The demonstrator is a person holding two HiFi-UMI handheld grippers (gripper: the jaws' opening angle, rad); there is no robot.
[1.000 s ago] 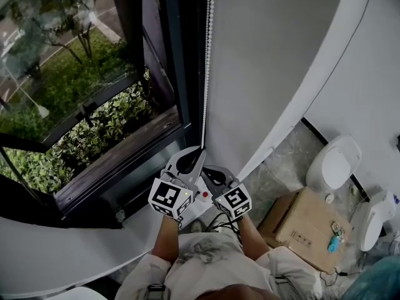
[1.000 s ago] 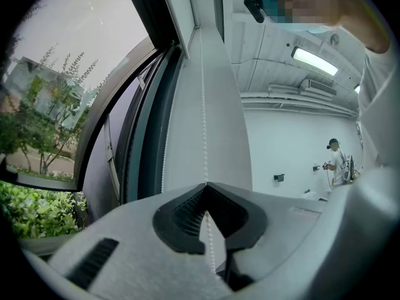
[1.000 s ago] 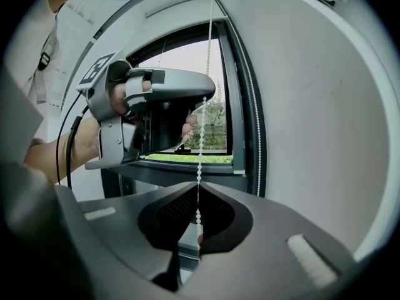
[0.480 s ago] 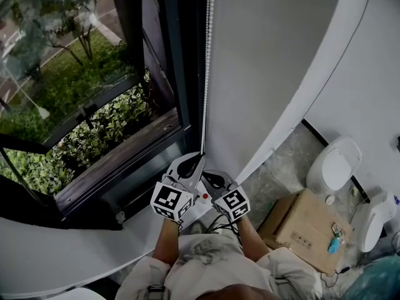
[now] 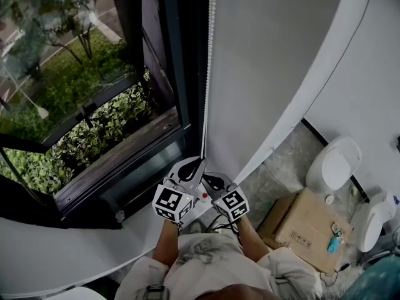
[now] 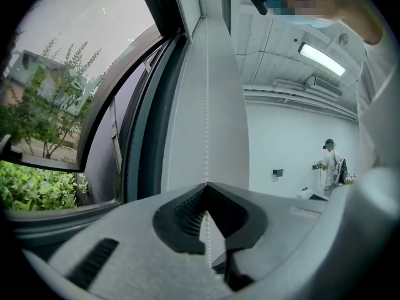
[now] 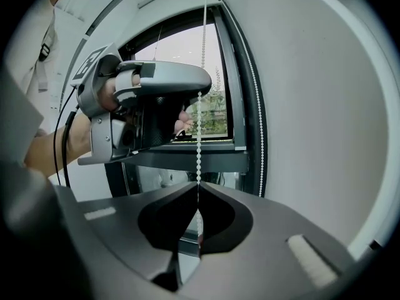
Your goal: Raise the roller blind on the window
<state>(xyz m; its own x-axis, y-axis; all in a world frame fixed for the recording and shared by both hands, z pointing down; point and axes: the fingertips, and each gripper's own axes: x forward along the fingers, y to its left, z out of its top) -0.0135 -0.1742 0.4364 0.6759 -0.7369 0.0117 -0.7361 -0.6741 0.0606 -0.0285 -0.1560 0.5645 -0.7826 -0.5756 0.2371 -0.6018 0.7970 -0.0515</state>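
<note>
Bead chain [image 5: 207, 74] hangs straight along the right edge of the window frame [image 5: 179, 74]. Left gripper [image 5: 200, 161] is clamped on the chain, jaws together. Right gripper [image 5: 206, 176] sits just below it, also pinching the chain.

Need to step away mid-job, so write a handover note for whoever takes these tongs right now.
Left tongs: shut on the bead chain, the upper grip.
Right tongs: shut on the same strand, just below the left.
The chain hangs straight down beside the window frame.
Done: both grips are set. The lower glass is uncovered. The blind is out of view, so its height cannot be told.
Left: probably pull the strand down hand over hand, and check above that the blind rises.
</note>
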